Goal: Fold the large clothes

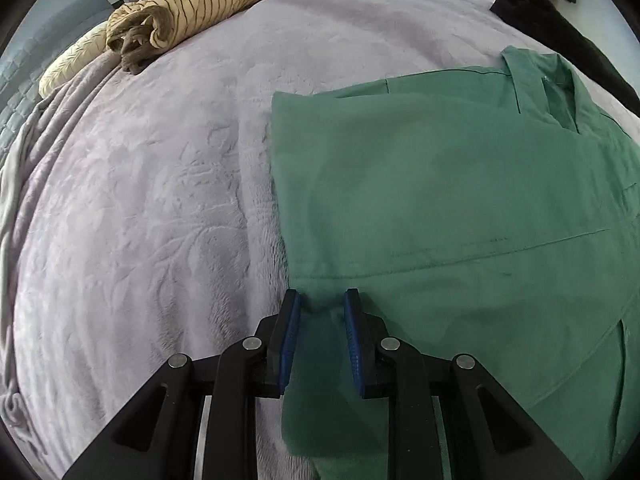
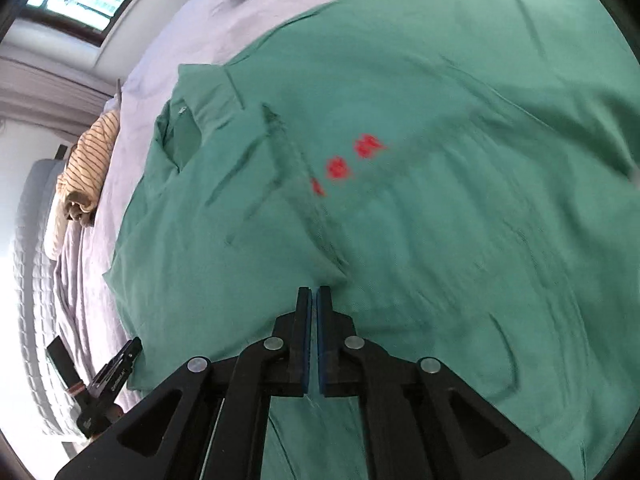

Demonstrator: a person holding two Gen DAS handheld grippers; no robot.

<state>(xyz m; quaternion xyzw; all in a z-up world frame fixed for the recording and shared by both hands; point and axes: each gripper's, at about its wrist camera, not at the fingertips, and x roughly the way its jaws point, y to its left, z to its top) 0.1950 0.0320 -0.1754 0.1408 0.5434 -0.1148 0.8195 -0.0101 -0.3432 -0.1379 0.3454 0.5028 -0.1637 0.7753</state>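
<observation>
Green shirt (image 1: 460, 184) flat, partly folded

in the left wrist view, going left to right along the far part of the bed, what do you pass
pale yellow quilted pillow → rolled tan striped garment → bare lavender plush blanket → green collared shirt → black garment at the right edge

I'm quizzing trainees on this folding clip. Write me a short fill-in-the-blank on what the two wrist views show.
1. The shirt spread on the bed is ____ in colour.
2. The left gripper has its jaws ____, with shirt fabric between them.
3. The print on the shirt is ____.
4. The bundled garment at the far edge of the bed has a ____ pattern.

Missing words: green; open; red; striped
</observation>
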